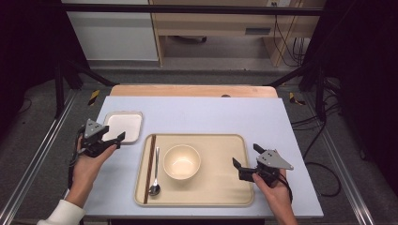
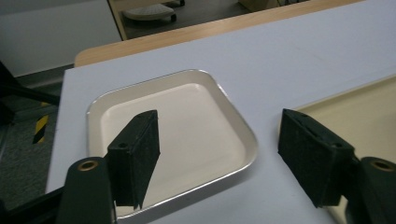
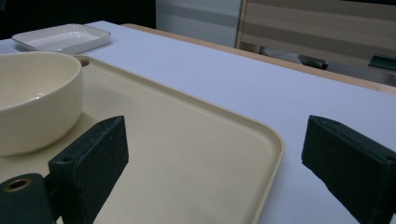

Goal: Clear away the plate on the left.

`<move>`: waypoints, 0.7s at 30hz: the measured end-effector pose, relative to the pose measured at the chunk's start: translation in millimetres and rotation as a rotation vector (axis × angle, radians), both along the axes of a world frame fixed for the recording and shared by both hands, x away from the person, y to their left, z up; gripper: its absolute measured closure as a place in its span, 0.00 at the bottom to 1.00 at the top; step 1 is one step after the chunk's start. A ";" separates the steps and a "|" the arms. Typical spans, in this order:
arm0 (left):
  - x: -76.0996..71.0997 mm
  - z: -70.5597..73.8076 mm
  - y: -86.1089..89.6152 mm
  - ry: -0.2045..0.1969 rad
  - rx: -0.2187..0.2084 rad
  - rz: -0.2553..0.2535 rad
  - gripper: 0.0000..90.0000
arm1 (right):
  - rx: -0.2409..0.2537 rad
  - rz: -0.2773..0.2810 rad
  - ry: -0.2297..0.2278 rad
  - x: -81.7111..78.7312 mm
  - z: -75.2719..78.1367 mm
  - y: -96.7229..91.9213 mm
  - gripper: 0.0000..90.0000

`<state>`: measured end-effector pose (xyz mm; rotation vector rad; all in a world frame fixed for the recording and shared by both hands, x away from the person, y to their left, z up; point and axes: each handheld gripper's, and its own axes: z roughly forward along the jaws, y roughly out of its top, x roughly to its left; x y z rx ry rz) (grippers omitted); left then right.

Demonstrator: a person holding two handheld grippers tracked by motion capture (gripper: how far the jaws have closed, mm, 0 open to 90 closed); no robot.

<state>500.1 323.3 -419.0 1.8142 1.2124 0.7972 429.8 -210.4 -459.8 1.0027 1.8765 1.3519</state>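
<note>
At the left of the table (image 1: 206, 110), the left gripper (image 1: 112, 139) hovers at the near edge of a small white square dish (image 1: 123, 125), its jaws spread wide with nothing between them; the left gripper view shows one black pad (image 2: 137, 154) over the dish's near rim and the other beyond its right edge, over the bare tabletop, neither plainly touching it. The dish sits empty on the pale blue tabletop, just beyond the far left corner of a large beige tray (image 1: 225, 187). On the tray, from left to right, lie a pair of dark chopsticks (image 1: 150, 168) along the left rim, a metal spoon (image 1: 155, 177) just beside them with its bowl toward the person, and a cream bowl (image 1: 182, 161), upright and empty, near the tray's middle. At the right, the right gripper (image 1: 245, 160) is held at the tray's right edge, jaws likewise wide apart and holding nothing; in the right gripper view one pad (image 3: 93, 161) stands over the tray's floor, the other outside its rim, the rim's corner between them and the bowl off to the left.
</note>
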 end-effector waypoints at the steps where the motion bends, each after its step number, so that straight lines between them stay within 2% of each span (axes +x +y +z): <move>1: 1.7 0.4 4.8 0.001 0.001 0.013 0.38 | 0.000 0.000 0.000 0.0 0.0 0.1 0.09; 4: 6.8 0.9 18.8 0.006 -0.010 0.056 0.45 | -0.002 -0.002 0.001 -0.1 0.0 0.1 0.09; 6: 9.7 0.4 27.5 0.019 -0.027 0.077 0.50 | -0.002 -0.002 0.001 -0.2 0.0 0.0 0.09; 9: 13.8 -2.9 37.7 0.044 -0.029 0.110 0.57 | -0.001 -0.003 0.004 0.2 -0.3 -0.2 0.09; 14: 20.4 -12.0 50.9 0.089 -0.045 0.155 0.61 | -0.006 -0.001 0.005 0.4 -1.0 0.5 0.09; 21: 28.8 -25.8 59.1 0.151 -0.055 0.182 0.65 | -0.007 0.001 0.009 0.4 -1.6 1.8 0.09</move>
